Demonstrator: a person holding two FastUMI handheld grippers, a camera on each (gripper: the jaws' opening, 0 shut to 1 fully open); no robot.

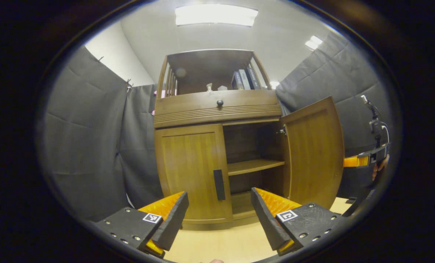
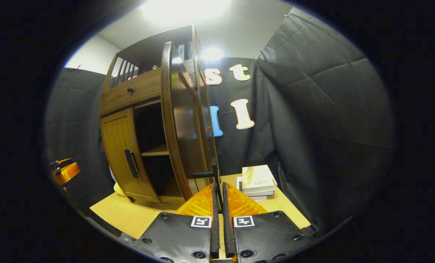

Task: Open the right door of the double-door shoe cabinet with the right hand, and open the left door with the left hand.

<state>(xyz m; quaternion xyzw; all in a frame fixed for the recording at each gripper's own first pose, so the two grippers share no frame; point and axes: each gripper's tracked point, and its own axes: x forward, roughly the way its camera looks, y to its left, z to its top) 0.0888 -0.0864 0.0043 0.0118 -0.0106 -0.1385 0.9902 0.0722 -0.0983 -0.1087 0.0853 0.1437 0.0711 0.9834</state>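
Cabinet: wooden cabinet stands on a pale wood table, black cloth walls around it, ceiling lights above
Left gripper: left gripper has its fingers spread wide, gripping nothing, low in front of the cabinet and apart from it
Left door: left door is closed, its dark handle seen between the fingers
Right gripper: right gripper has its fingers nearly together with a thin gap; their tips sit at the right door's handle, but I cannot tell whether they grip it
Right door: right door is swung open, showing a shelf inside
Left gripper view: drawer with a knob above the doors, books on the top shelf, the other gripper far right past the open door
Right gripper view: open door edge-on, a stack of books on the table beside the cabinet, the other gripper at far left
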